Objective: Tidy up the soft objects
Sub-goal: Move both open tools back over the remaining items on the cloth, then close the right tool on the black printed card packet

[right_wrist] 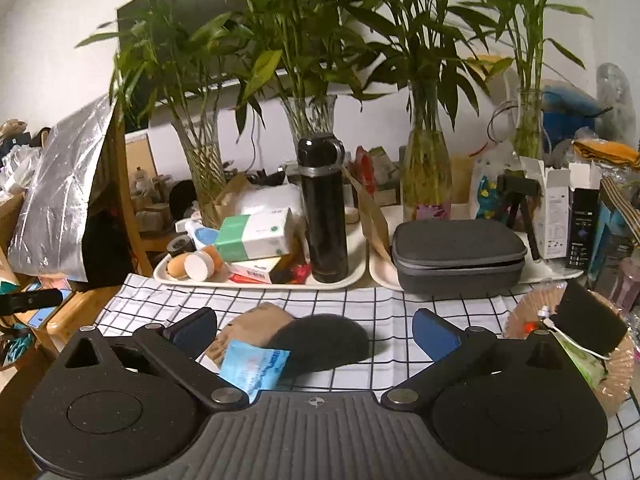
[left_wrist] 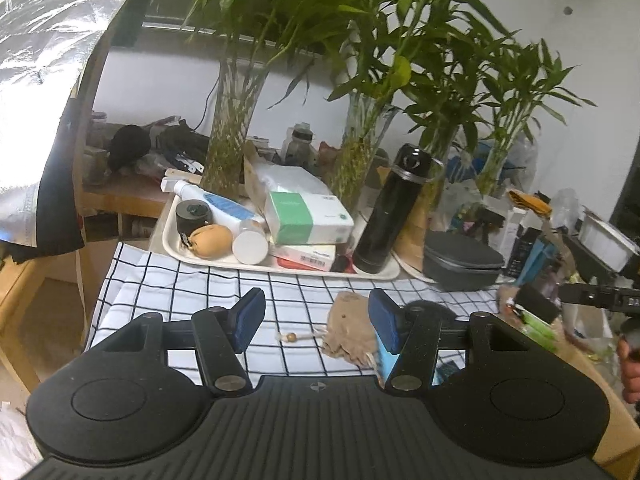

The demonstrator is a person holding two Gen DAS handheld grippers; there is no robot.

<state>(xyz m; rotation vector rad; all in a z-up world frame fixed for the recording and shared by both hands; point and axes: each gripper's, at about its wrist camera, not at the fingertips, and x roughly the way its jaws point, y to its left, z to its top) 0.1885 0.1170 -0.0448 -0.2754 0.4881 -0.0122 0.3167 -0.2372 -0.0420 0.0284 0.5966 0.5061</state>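
Desk w/ checked cloth: tan pouch, dark fuzzy pad, blue packet mid-cloth; two trays at back edge.

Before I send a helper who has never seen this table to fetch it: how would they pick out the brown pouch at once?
Start at the checked cloth in front of the cream tray. Near the cloth's front edge lie three soft things touching: a tan pouch, a dark fuzzy pad and a blue packet. The pouch is the only brown one, with a beaded drawstring.
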